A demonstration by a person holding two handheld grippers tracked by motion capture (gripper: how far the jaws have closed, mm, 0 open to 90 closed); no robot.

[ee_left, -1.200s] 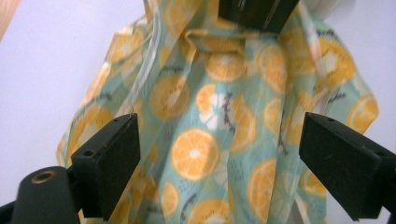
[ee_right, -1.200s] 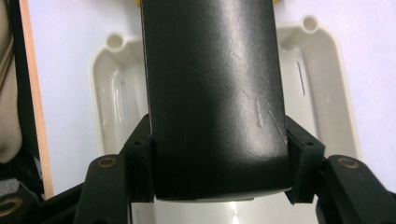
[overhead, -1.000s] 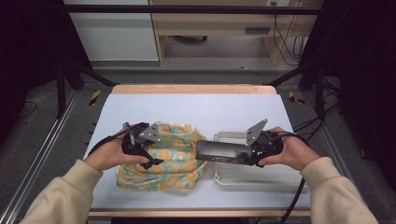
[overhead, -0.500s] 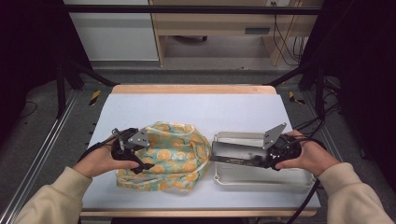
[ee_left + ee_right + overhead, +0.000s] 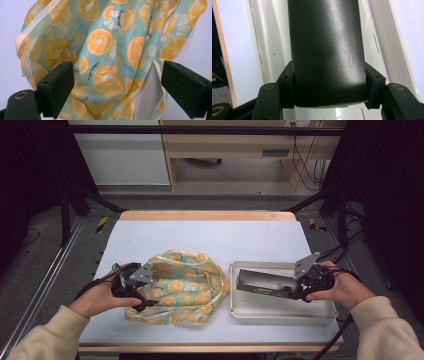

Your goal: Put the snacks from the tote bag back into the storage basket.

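On the counter (image 5: 150, 232), which has a pale blue-white top and a wooden far edge, we see two things side by side in the near half. Toward 7 o'clock from the counter's middle lies a crumpled cloth bag (image 5: 182, 287), teal with orange slices printed on it, its folds bunched up. Toward 4 o'clock sits a shallow white tray (image 5: 320, 312), just beside the bag, but we cannot tell whether they touch.

Our left gripper (image 5: 142, 292) rests at the bag's 9 o'clock edge, held in the left hand (image 5: 97, 297). In the left gripper view its fingers (image 5: 57, 87) stand wide apart, with the bag (image 5: 107, 57) lying between and beyond them; neither pad presses the fabric that we can see. A pale seam runs along the bag's rim, and an opening shows light counter surface near the right-hand finger.

Our right gripper (image 5: 295, 290) is held in the right hand (image 5: 345, 290) over the tray's 3 o'clock end, pointing toward 9 o'clock. Its fingers (image 5: 287, 82) are closed on the sides of a flat black case (image 5: 262, 284), which stretches along the tray's length above its floor. In the right gripper view the case (image 5: 327, 50) is glossy, lightly scratched, with a rounded near end, and the tray (image 5: 265, 50) with its narrow slots shows on both sides of it.
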